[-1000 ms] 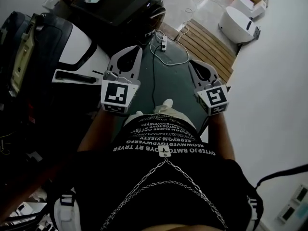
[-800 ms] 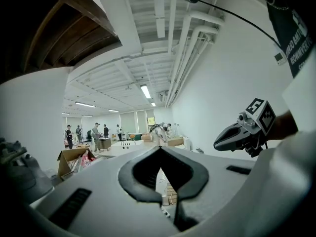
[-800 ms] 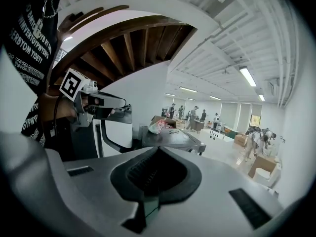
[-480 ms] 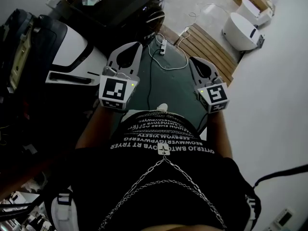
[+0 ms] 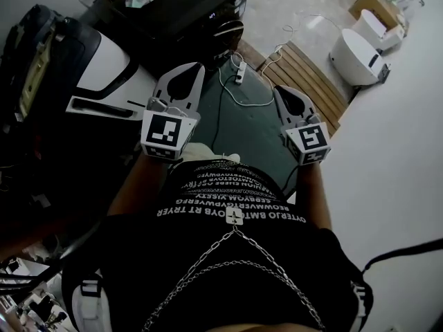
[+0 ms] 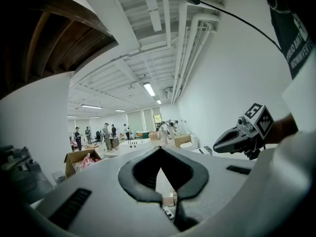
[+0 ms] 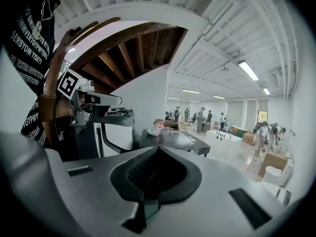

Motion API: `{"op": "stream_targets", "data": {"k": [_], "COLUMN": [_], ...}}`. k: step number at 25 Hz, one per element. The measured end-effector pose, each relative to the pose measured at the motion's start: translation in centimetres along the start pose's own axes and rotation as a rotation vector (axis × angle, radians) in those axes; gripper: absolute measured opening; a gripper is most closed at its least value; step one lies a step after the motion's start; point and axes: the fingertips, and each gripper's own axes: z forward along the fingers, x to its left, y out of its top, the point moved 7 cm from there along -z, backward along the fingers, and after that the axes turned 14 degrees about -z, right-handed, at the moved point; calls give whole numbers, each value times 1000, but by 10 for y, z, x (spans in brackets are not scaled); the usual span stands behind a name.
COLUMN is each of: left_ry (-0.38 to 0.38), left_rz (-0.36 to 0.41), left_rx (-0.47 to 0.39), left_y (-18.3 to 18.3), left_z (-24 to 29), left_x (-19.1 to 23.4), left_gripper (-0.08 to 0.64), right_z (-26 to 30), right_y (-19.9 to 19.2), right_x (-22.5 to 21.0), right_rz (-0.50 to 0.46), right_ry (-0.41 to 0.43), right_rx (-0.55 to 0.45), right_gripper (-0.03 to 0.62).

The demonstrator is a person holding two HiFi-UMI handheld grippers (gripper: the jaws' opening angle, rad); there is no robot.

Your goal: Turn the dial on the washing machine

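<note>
No washing machine dial shows in any view. My left gripper (image 5: 194, 68) is held out in front of the person's body, jaws shut with nothing between them; in its own view the tips (image 6: 160, 149) meet. My right gripper (image 5: 280, 90) is held level beside it, also shut and empty, with its tips (image 7: 157, 150) touching. Each gripper shows in the other's view: the right gripper (image 6: 242, 136) at the right, the left gripper (image 7: 94, 101) at the left. Both point forward over the floor.
A white and black machine (image 5: 104, 64) stands at the left, a black cabinet (image 5: 180, 9) ahead. A power strip with a white cable (image 5: 239, 71) lies on the floor beside a wooden slat platform (image 5: 308, 81). White tubs (image 5: 360, 50) sit at the far right. Several people stand far off (image 6: 106, 135).
The view has shifted: the cabinet, cable and wooden platform have drifted rightward and the tubs toward the upper right corner. Both grippers keep the same shut pose in front of the body.
</note>
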Motion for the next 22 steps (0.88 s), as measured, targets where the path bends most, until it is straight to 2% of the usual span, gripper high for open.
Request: {"op": "stream_targets", "data": {"k": [7,13,19,22], "left_ry": [10,28,23,3], "left_rz": [13,5,-29,-35], "left_rx": [5,31,43,42], "left_y": [-6,-10,-22,-23], "left_z": [4,9,44,71], "left_x": [0,16,48,63], "left_gripper": [6,6,6,6], "right_z": [4,21,57,78], "right_y": [-1,-7,-7,-10], "right_x": [-13,-21,-32,-38], "right_rz": [46,18,35,17], "right_ry": [9,-1,16,47], "right_rx": [1,2,33,89], "right_gripper": [-3,-3,-3,-3]}}
